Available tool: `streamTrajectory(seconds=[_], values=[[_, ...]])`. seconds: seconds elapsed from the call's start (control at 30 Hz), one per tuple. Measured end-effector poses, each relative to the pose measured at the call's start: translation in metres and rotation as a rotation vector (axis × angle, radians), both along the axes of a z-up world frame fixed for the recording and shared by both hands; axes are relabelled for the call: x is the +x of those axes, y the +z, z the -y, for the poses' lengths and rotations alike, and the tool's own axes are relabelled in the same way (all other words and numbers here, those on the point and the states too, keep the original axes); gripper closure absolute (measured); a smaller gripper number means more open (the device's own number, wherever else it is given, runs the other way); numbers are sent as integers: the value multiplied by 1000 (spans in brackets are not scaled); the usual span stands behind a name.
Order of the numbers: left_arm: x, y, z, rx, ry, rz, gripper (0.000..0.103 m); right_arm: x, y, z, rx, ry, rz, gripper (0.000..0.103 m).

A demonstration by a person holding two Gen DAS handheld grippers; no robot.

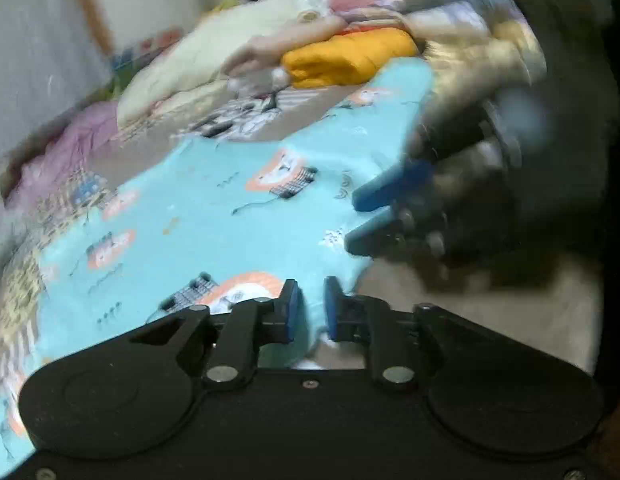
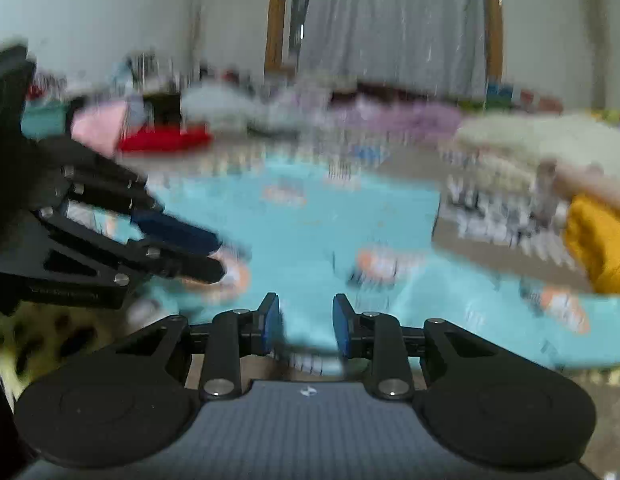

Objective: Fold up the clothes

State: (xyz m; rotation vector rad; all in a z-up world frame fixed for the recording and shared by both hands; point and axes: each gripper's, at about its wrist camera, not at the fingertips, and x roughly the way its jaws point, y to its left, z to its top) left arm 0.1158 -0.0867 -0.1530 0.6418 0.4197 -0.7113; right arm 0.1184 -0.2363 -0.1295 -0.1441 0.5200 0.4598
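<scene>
Left wrist view, from the left: a purple garment point(image 1: 70, 148) lay crumpled at the far edge, with a cream pile point(image 1: 230, 60) beside it. A teal printed cloth point(image 1: 214, 216) was spread flat over most of the patterned sheet point(image 1: 238, 120). At the bottom centre the left gripper point(image 1: 310, 312) had its pads almost together, clamped on the near edge of the cloth, with teal fabric filling the thin gap. Beyond the cloth sat a folded orange garment point(image 1: 349, 60). To the right, blurred, the right gripper point(image 1: 353, 222) reached over the cloth's right edge with its fingers partly apart.

Right wrist view, from the left: the left gripper point(image 2: 221, 256) came in low, its fingers nearly closed, with its tips at an orange print on the cloth point(image 2: 310, 220). A red item point(image 2: 162, 140) lay far behind it. In the centre the right gripper point(image 2: 306, 320) stood partly open, and the cloth's near edge lay between its pads. Whether they pressed on it I could not tell through the blur. The orange garment point(image 2: 601, 248) sat at the right edge.
</scene>
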Motion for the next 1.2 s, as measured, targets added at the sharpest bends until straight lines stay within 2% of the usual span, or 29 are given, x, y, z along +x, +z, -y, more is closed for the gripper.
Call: streamTrajectory(seconds=[0.07, 0.23, 0.33, 0.5, 0.57, 0.6, 0.77, 0.83, 0.87, 0.93, 0.97, 1.13, 1.2], values=[[-2, 0, 8, 35, 5, 12, 96, 0, -4, 0, -8, 8, -1, 72], [0, -4, 8, 38, 6, 27, 97, 1, -7, 0, -8, 9, 8, 72], [5, -5, 3, 14, 20, 16, 96, 1, -6, 2, 11, 5, 0, 72], [4, 8, -27, -56, 40, -93, 96, -11, -4, 4, 12, -11, -15, 72], [3, 13, -32, -59, 41, -113, 95, -16, 0, 9, 29, -28, -45, 71], [2, 16, -35, -71, 45, -123, 95, -18, 1, 14, 46, -43, -75, 64], [2, 29, -41, -165, 69, -129, 93, -21, 12, 58, 242, -182, -100, 61], [7, 35, -41, -246, 96, -151, 90, -16, 10, 92, 399, -304, -136, 58], [9, 38, -42, -285, 111, -161, 86, -14, 6, 110, 484, -366, -161, 57], [16, 44, -43, -361, 174, -187, 61, -10, -7, 142, 662, -473, -219, 54], [22, 47, -45, -403, 217, -216, 57, -8, -12, 152, 727, -507, -242, 55], [64, 63, -54, -610, 414, -374, 56, -1, -19, 139, 791, -442, -295, 54], [83, 68, -56, -667, 478, -427, 56, 1, -22, 121, 796, -384, -325, 47]])
